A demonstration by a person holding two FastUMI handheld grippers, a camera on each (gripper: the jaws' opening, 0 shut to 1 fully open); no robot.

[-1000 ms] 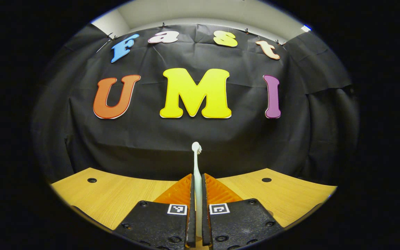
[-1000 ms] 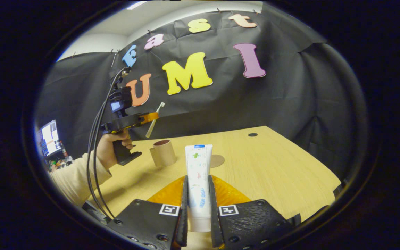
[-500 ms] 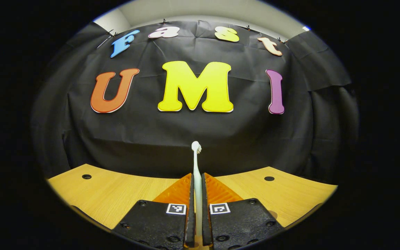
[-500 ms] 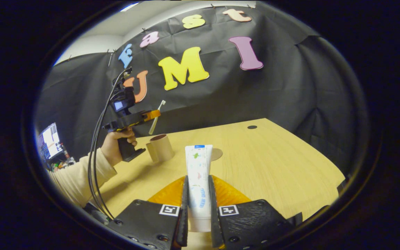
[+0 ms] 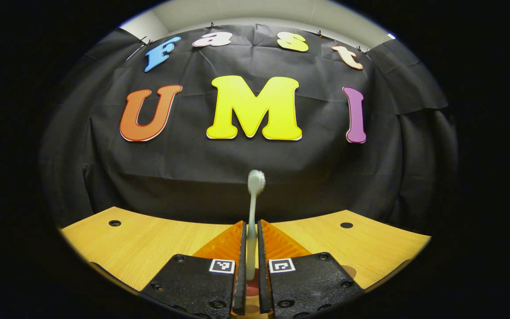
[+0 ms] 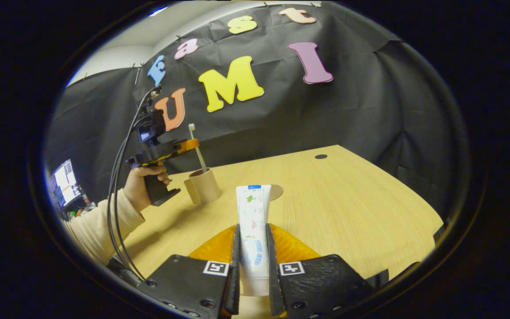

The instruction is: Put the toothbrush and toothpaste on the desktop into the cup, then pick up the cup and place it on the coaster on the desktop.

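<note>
Both jaws closed: toothpaste (image 6: 253,221) held; toothbrush (image 6: 197,153) apparently entering cup (image 6: 203,186); coaster (image 6: 276,191) behind.

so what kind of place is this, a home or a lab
Most likely a recording booth in a lab, not a home: black cloth wall behind a bare wooden desk, a person's hand on a cabled left gripper, and a monitor off to the side.

White toothbrush (image 5: 255,186), tan cup (image 6: 203,186), white toothpaste (image 6: 253,221) w/ blue print, light wood-grain desk (image 6: 348,208), cream sleeve (image 6: 98,230)
</note>
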